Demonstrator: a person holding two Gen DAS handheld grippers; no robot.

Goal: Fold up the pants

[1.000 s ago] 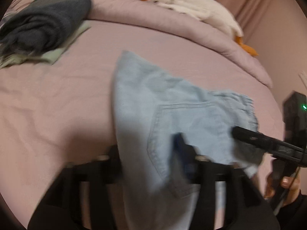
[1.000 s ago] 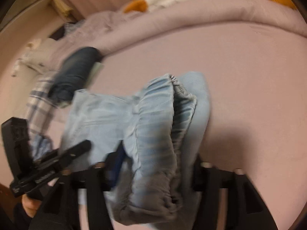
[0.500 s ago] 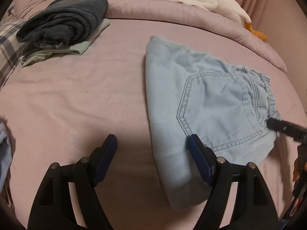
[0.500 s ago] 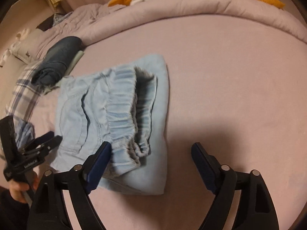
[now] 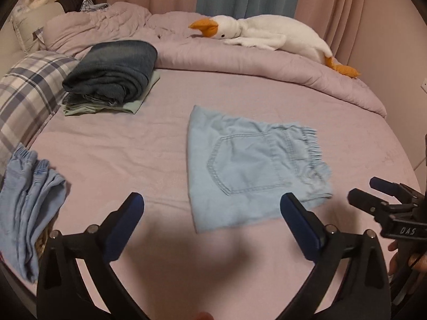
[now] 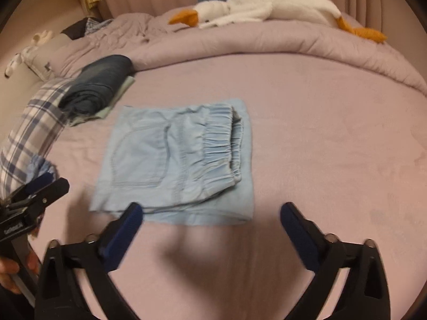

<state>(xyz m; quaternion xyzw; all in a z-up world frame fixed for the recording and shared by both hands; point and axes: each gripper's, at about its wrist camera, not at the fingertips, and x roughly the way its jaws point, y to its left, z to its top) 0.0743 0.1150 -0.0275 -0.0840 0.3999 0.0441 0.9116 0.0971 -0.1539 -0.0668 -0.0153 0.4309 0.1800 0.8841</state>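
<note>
Left wrist: low over bed (image 5: pixel 106 144), facing plush goose (image 5: pixel 269 34).
Right wrist: same heading, rightward.
Shared: folded pants (image 5: pixel 250 165), goose.

Bare sheet (image 5: pixel 112 144) lies open on every side of the folded pants (image 5: pixel 250 162), widest toward the right edge. To the left the way is hemmed by a clothes stack (image 5: pixel 112 74), a plaid pillow (image 5: pixel 24 93) and loose jeans (image 5: pixel 26 208). The rolled duvet (image 5: pixel 267 64) and goose (image 5: pixel 267 34) block the far side.

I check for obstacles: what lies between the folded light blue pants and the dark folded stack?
Only bare pink sheet lies between the light blue pants and the dark stack, shown in the left wrist view.
</note>
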